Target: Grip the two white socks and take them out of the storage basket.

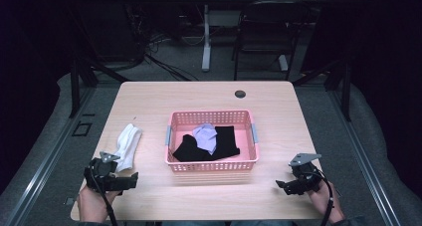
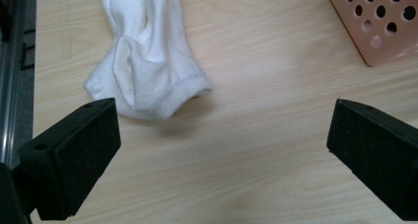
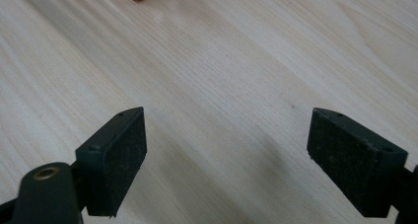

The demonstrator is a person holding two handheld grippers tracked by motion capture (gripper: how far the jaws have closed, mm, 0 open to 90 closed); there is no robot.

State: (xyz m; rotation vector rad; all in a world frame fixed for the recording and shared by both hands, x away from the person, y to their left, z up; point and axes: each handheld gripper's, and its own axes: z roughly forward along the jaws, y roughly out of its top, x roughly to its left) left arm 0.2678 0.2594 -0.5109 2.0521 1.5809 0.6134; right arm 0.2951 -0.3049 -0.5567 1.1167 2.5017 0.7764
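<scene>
The white sock point(image 2: 145, 61) lies crumpled on the table point(image 1: 278, 106), just left of the pink basket point(image 1: 211, 165) that holds dark garments point(image 1: 226, 141) and a pale lilac one point(image 1: 205, 135). The left gripper point(image 2: 222, 150) hangs just short of its ribbed cuff with jaws wide apart, so this looks like the approach to a pick; next comes moving forward and closing on the cuff. The right gripper point(image 3: 226, 155), also spread, waits over bare wood.

We see a white sock point(image 2: 148, 61) of soft ribbed cloth on the matt, pale wood-grain table point(image 2: 271, 135). The pink basket point(image 1: 213, 165) looks like perforated plastic; the fingers point(image 3: 116, 155) wear rough black pads.
</scene>
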